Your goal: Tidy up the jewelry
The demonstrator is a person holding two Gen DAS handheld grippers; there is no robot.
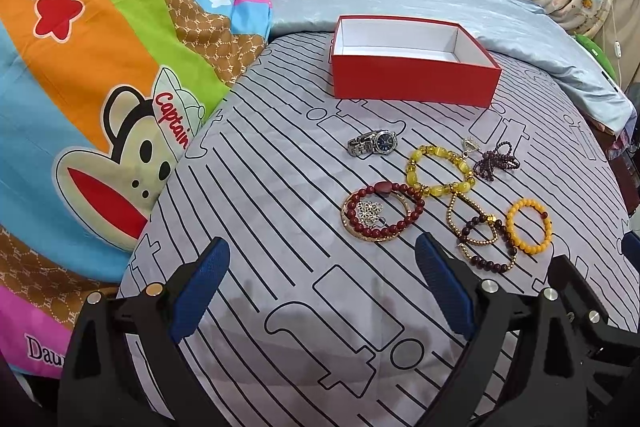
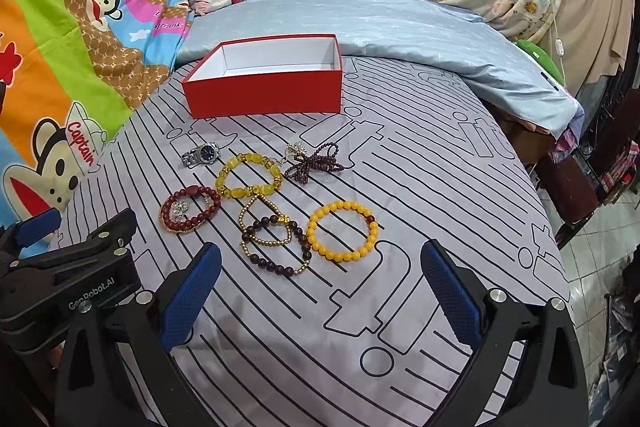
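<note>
Bed w/ grey striped sheet [image 2: 400,187] carries red box [image 2: 264,95] & bracelets; floral cover behind. Both grippers' jaws wide open, empty.

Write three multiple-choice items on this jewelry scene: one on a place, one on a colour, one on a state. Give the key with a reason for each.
1. Where does the wristwatch lie?
A. inside the box
B. on the striped sheet, between the box and the bracelets
C. on the pink pillow

2. What colour is the outside of the box?
A. red
B. blue
C. green

3. How are the fingers of the right gripper?
A. shut on a bracelet
B. shut on nothing
C. spread apart, holding nothing

Key: 1 B, the watch rests on the striped sheet just in front of the box. 2 A, its walls are red and its lining white. 3 C, the blue pads stand wide apart over bare sheet.
</note>
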